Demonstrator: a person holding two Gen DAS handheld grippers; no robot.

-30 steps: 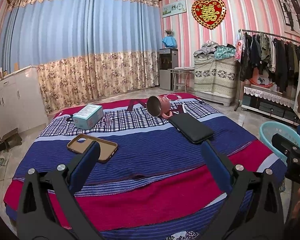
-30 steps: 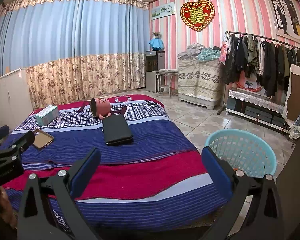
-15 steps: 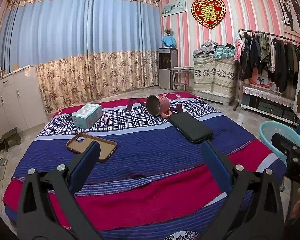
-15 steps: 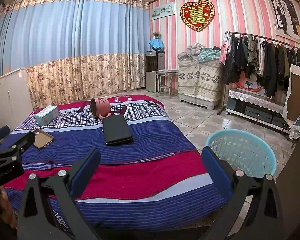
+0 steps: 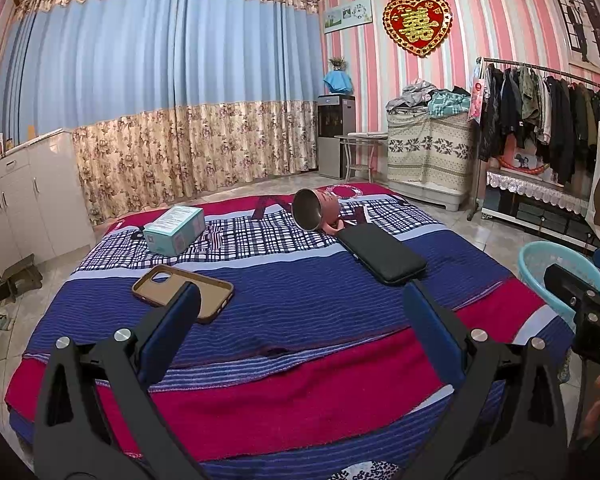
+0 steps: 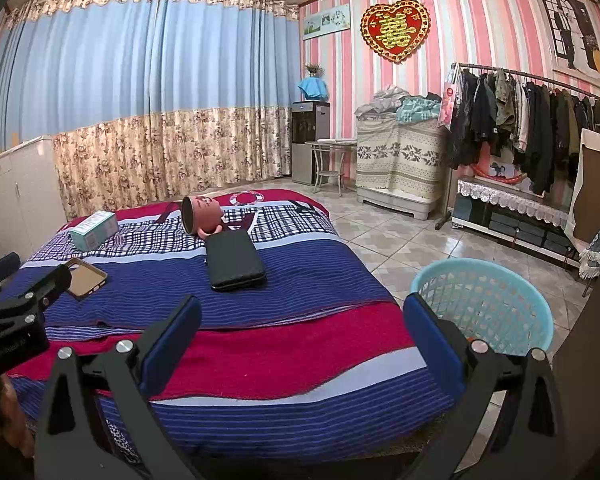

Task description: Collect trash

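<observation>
On the bed (image 5: 300,300), four things lie scattered that we count as the trash to collect. A pink mug (image 5: 314,210) lies on its side on the checked part of the blanket, its mouth turned toward us, and its handle touches the far end of a black case (image 5: 382,254) that lies flat on the blue stripes. Well to the left, a small teal box (image 5: 175,230) sits on the checked cloth, and nearer to us a brown phone case (image 5: 182,290) lies open side up. From the left wrist view, the left finger of our left claw (image 5: 300,320) overlaps the near edge of the phone case. We cannot tell whether it touches it.

Our left claw hangs over the near part of the bed with its blue pads wide apart and nothing between them. Our right claw (image 6: 300,332) is likewise spread and empty, over the red band of the blanket.

Beside the bed on the tiled floor, to our right, stands a light blue basket (image 6: 484,304). Behind it a clothes rack (image 6: 532,120) lines the striped wall.
</observation>
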